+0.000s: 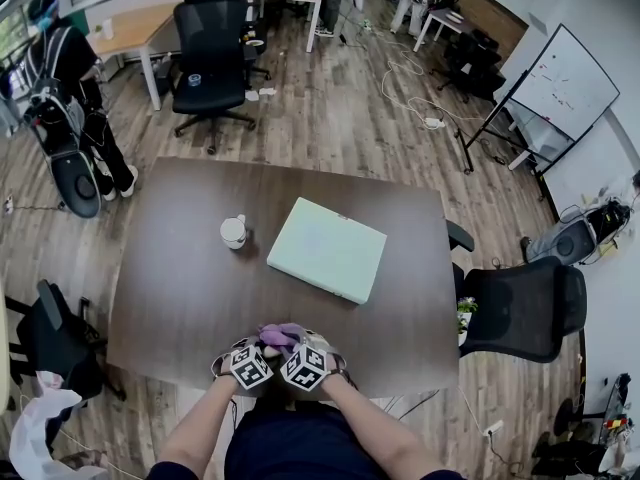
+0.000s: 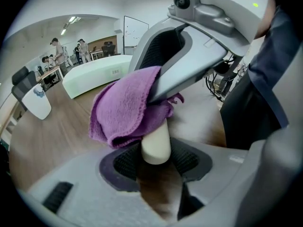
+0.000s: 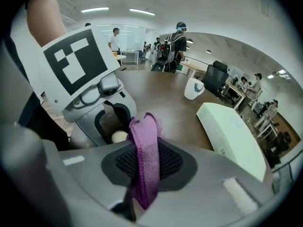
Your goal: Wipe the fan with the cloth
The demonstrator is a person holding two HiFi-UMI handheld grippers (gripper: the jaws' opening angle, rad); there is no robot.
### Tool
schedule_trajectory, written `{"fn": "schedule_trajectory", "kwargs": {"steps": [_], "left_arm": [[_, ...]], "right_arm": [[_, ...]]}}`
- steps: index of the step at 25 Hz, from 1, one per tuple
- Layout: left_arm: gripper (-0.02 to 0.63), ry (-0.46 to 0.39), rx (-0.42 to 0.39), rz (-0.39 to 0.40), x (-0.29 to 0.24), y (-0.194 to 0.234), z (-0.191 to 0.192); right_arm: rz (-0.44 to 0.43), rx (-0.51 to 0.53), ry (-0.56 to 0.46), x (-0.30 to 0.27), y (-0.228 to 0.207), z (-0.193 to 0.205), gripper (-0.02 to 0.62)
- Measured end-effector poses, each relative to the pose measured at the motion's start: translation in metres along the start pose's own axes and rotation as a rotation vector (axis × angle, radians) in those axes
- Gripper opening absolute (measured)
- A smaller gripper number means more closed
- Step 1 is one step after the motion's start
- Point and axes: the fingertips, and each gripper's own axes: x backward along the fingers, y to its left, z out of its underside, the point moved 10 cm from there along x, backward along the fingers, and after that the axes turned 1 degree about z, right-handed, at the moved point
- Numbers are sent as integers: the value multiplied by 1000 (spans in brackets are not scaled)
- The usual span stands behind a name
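Left gripper view shows my left tool (image 2: 156, 161) clamped on the cream cylindrical handle of what I take to be the small fan (image 2: 157, 141), at the near edge of the dark brown tabletop (image 1: 180, 288). The right tool (image 3: 147, 162) pinches a fold of the purple terry cloth (image 2: 125, 112) draped over the fan's hidden top. I'd brace the handle and draw the cloth round the head lightly, minding how closely the two tools crowd; the white mug (image 1: 233, 231) and pale green flat box (image 1: 327, 249) sit well apart and block nothing.

Head view steeply down over table (image 1: 180, 268), 2 gripper views close-up, all sharing cloth (image 2: 124, 111)
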Motion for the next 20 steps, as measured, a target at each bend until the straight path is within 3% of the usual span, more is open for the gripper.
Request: {"fn": "schedule_trajectory", "kwargs": {"steps": [9,20], "left_arm": [[192,-1,-4,1,0,-3,3],[192,13,-10,11,1,-1,4]], "right_arm": [[-110,89,-16,-4,21,-6,81],[-155,74,-22,13,24,17,81]]}}
